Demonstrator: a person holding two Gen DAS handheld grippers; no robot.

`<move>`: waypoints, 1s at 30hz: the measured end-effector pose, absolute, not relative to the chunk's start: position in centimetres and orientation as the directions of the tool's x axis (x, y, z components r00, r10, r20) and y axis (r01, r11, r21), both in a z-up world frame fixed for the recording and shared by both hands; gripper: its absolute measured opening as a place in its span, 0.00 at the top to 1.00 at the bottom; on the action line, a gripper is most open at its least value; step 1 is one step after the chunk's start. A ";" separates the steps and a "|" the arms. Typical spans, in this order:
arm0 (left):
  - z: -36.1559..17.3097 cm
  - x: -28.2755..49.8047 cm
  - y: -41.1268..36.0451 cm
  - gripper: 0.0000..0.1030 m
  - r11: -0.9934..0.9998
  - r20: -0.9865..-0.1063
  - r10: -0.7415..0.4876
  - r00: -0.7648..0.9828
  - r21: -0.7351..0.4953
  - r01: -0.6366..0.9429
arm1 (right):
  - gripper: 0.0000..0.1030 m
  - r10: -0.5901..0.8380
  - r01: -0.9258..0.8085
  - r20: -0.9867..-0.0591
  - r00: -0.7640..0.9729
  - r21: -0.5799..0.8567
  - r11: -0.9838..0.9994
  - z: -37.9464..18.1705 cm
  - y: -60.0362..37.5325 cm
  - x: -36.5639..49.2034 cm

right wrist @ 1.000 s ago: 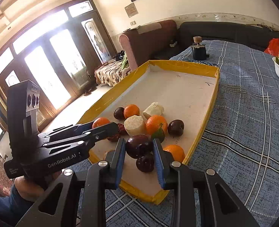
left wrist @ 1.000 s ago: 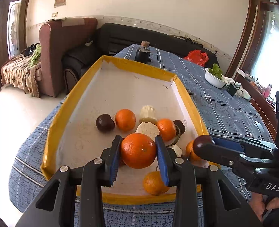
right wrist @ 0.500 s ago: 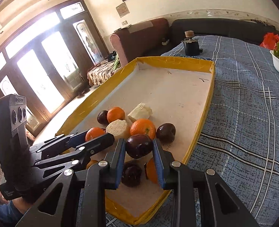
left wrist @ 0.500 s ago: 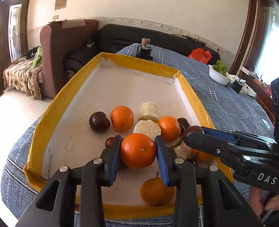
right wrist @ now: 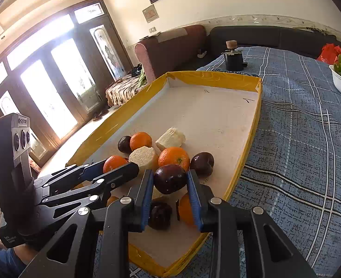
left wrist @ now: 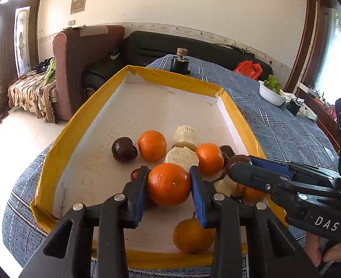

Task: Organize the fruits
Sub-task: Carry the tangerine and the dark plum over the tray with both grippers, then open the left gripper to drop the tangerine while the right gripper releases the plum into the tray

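Sorting looks barely begun: the left gripper (left wrist: 168, 184) clamps an orange (left wrist: 169, 184), the right gripper (right wrist: 169, 178) a dark plum (right wrist: 169, 178), while the other fruit lies mixed just beyond them in the yellow-rimmed tray (left wrist: 82, 118).

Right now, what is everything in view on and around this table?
tray: one, white with yellow rim, on the table
oranges: five, orange, near end of tray, one held
dark plums: at least four, purple-red, among the oranges, one held
pale chunks: two clear, cream, middle of the cluster
tablecloth: one, blue plaid, under the tray
jar: one, dark with cork knob, beyond the tray
bowl: one, white, holding greens, far right
bag: one, red, far table end
armchair: one, maroon, beside the table
left gripper: one, black with blue pads, shut on the held orange
right gripper: one, black with blue pads, shut on the held plum
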State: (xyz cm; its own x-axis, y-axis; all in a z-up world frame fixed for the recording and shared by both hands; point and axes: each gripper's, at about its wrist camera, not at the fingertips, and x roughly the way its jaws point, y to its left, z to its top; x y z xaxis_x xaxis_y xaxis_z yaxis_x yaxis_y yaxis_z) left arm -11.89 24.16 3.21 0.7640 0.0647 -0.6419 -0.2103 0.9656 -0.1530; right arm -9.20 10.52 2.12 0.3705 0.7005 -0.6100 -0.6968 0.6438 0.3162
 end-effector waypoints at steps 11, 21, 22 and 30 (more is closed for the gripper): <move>3.2 -11.9 23.9 0.67 0.967 -0.643 0.078 0.762 -0.138 -0.215 | 0.67 0.702 -0.698 -0.608 0.371 0.316 0.643 2.2 10.5 -9.2; 3.2 -12.2 23.9 0.65 0.967 -0.638 0.092 0.765 -0.127 -0.222 | 0.67 0.704 -0.696 -0.605 0.372 0.320 0.643 2.3 10.3 -9.3; 3.2 -12.3 23.9 0.65 0.967 -0.637 0.094 0.765 -0.126 -0.223 | 0.67 0.704 -0.696 -0.605 0.372 0.320 0.642 2.3 10.3 -9.4; 3.4 -12.6 24.0 0.57 0.966 -0.629 0.105 0.770 -0.121 -0.230 | 0.66 0.703 -0.693 -0.600 0.382 0.317 0.647 2.5 10.0 -9.5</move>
State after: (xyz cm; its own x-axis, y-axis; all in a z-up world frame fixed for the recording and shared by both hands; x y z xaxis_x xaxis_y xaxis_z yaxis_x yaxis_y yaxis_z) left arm -12.60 23.97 3.41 0.7703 0.1047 -0.6291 -0.2298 0.9657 -0.1206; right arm -9.47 9.96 2.47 0.3824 0.7030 -0.5997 -0.6931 0.6474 0.3169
